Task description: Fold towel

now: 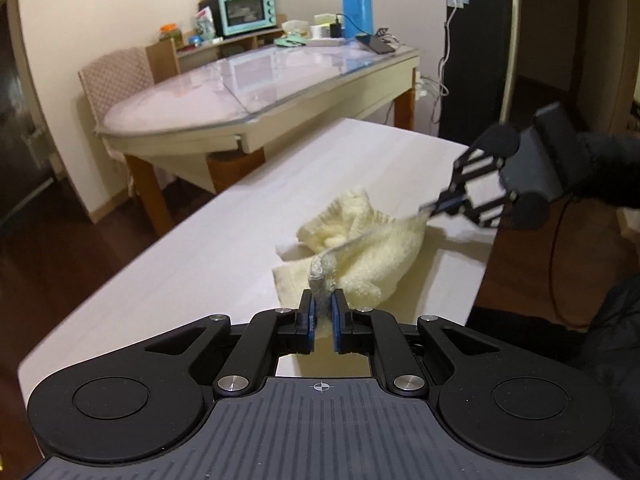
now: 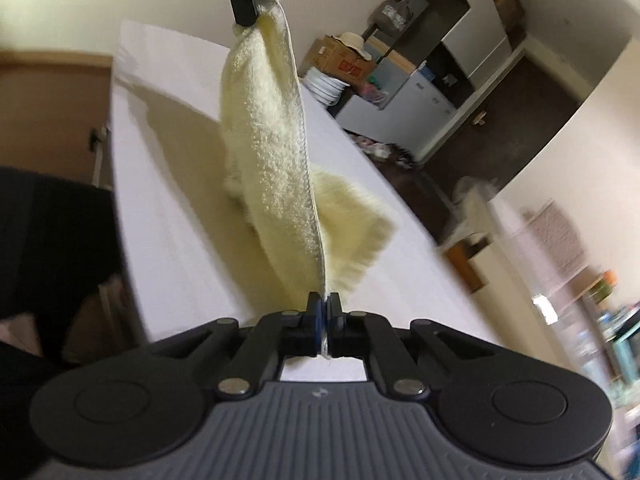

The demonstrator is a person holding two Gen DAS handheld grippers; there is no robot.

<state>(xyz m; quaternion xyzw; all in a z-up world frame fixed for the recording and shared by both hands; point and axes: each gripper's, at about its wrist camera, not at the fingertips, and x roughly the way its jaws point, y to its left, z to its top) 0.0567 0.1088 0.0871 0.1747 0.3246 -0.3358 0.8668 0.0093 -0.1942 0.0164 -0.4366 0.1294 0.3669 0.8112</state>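
A pale yellow fluffy towel [image 1: 372, 248] hangs stretched between my two grippers above the white table [image 1: 180, 264], its lower part bunched on the table top. My left gripper [image 1: 322, 304] is shut on one grey-trimmed corner of the towel. My right gripper [image 1: 442, 204] is shut on the other corner, up and to the right. In the right wrist view the towel [image 2: 276, 152] runs as a taut edge from my right gripper [image 2: 323, 312] up to my left gripper [image 2: 250, 4] at the top.
A glass-topped dining table [image 1: 256, 88] stands behind, with a teal toaster oven [image 1: 248, 12], a blue thermos [image 1: 357, 4] and clutter. A black cabinet [image 1: 476, 68] stands at the right. Boxes and appliances [image 2: 400, 76] line the far wall.
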